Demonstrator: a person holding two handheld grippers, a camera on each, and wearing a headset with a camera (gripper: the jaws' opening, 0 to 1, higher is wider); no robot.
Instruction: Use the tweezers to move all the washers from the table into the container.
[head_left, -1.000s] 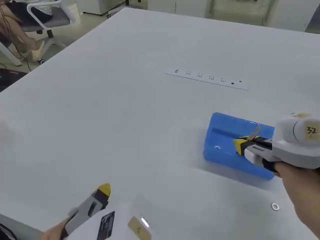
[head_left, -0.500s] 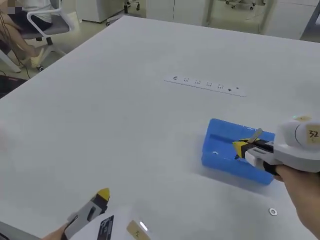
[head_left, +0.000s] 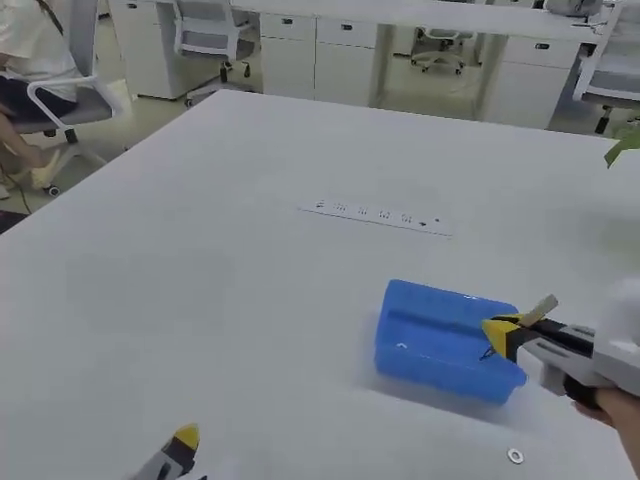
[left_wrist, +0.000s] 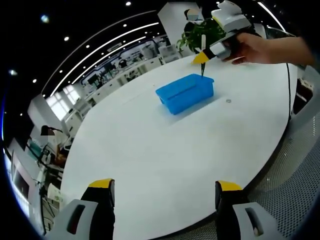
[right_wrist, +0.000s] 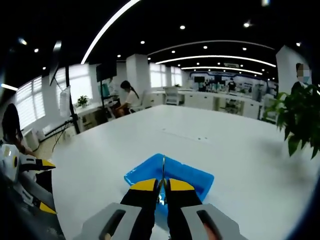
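Hovering at the drop-off, one more pick to go

Nearest, the left hand-held gripper (left_wrist: 165, 200) idles low, jaws wide apart, empty. Just ahead, a washer (head_left: 515, 456) lies on the surface (head_left: 200, 280), near the blue container (head_left: 440, 340). The right hand-held gripper (right_wrist: 163, 186) is clamped on the tweezers (right_wrist: 163, 169), tips poised over that container. It looks like a release. Next call: swing back, dip the tips and pinch that washer's rim.

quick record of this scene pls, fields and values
left gripper: open, holding nothing, low near the table edge
right gripper: shut on tweezers, which point down at the container
container: blue, open-topped, standing on the table
washer: one lying on the table, outside the container, on the right gripper's side
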